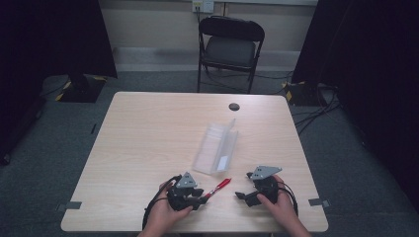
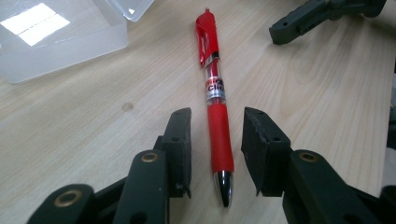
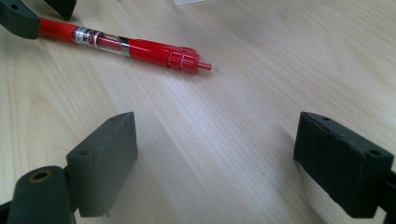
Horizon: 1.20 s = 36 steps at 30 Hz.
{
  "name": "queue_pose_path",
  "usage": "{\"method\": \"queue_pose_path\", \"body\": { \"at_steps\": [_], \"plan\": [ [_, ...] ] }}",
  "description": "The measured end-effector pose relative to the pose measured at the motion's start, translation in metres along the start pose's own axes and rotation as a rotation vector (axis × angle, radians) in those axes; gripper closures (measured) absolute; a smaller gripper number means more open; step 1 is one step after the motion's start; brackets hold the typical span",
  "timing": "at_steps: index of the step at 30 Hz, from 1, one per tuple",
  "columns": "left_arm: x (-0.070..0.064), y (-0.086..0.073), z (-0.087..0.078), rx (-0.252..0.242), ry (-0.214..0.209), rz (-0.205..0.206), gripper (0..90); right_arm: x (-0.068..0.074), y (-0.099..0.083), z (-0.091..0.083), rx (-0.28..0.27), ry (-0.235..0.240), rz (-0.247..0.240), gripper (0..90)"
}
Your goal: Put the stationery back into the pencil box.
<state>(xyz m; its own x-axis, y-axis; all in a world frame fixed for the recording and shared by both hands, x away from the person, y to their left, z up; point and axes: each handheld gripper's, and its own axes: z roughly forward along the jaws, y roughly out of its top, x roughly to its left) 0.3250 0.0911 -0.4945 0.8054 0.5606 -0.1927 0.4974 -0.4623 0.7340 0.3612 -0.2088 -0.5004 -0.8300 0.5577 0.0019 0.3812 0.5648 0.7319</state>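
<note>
Two grippers down near the table's front edge. The left gripper (image 2: 217, 140) has its jaws spread around the red pen (image 2: 216, 100), not touching it (grip end between them, lying flat on the table (image 1: 148, 133)). The right gripper (image 3: 215, 154) is wide apart, holding nothing, near the pen's clicker end.

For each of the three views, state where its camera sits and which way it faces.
High view: above the person's side, looking forward and down on the table; both hands, left gripper, right gripper.
Left gripper view: rides the left gripper, looking along open jaws astride the red pen.
Right gripper view: rides the right gripper, jaws wide over bare wood.
All three share the pen.
</note>
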Motion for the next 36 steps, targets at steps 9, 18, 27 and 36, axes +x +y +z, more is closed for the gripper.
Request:
{"method": "queue_pose_path", "body": {
  "at_steps": [9,18,27,36],
  "plan": [
    [-0.002,0.003,0.003,0.015,0.005,0.023,79.7,0.0,0.0,0.0,0.002,-0.004,-0.001,12.6],
    [0.003,0.002,-0.007,0.021,-0.008,-0.018,80.4,0.0,0.0,0.0,0.002,-0.004,-0.001,12.6],
    [0.01,-0.002,-0.017,0.013,0.003,-0.034,80.5,0.0,0.0,0.0,0.0,-0.001,0.0,12.6],
    [0.009,-0.005,-0.011,0.021,-0.002,-0.014,74.3,0.0,0.0,0.0,0.002,-0.004,0.0,12.4]
  ]
}}
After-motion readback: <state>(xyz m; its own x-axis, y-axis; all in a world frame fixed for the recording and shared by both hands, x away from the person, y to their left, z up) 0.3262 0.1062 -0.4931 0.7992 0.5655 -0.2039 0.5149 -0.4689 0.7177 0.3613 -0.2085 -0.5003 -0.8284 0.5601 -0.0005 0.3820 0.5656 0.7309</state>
